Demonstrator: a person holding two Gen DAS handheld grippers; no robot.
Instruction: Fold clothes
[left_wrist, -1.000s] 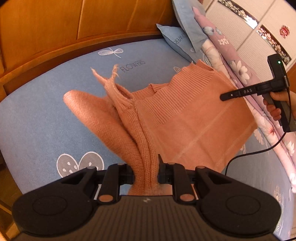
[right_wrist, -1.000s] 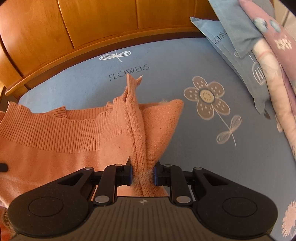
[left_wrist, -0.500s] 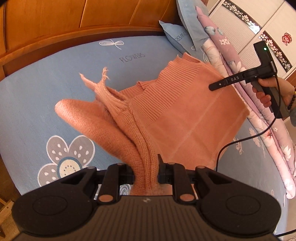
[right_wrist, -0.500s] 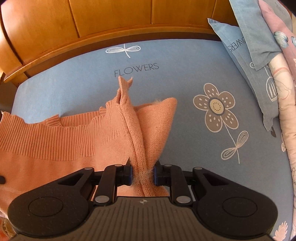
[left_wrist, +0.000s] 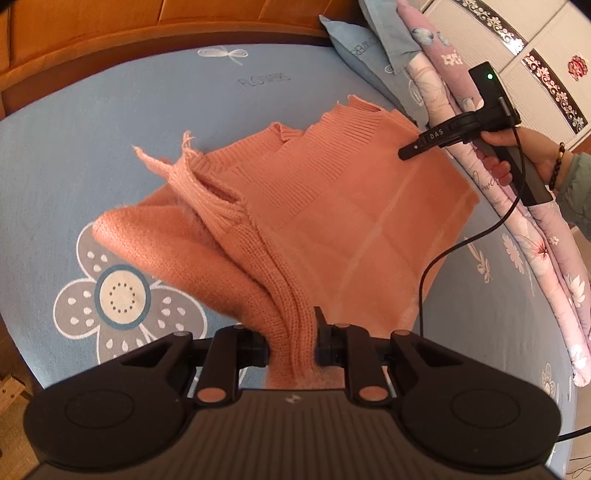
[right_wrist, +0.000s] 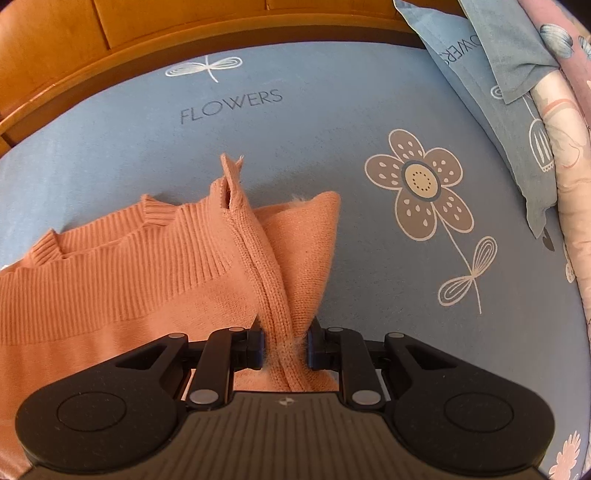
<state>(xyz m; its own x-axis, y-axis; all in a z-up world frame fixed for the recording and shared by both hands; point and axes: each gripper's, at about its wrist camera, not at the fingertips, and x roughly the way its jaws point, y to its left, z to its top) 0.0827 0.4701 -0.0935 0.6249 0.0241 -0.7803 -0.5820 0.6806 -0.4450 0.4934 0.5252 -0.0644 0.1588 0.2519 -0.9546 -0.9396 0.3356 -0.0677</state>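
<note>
You work over a blue flower-print bedsheet (right_wrist: 332, 122) below a wooden headboard (right_wrist: 74, 48), both grippers (left_wrist: 291, 347) (right_wrist: 285, 349) clamped on bunched folds of the salmon knit sweater (left_wrist: 332, 221).

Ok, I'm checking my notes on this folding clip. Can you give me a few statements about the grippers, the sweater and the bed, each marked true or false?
1. The left gripper is clamped on the orange sweater. True.
2. The right gripper hangs open and holds nothing. False: it grips bunched sweater knit.
3. The sheet is plain white. False: it is blue with flower prints.
4. A pillow lies at the bed's edge. True.
</note>
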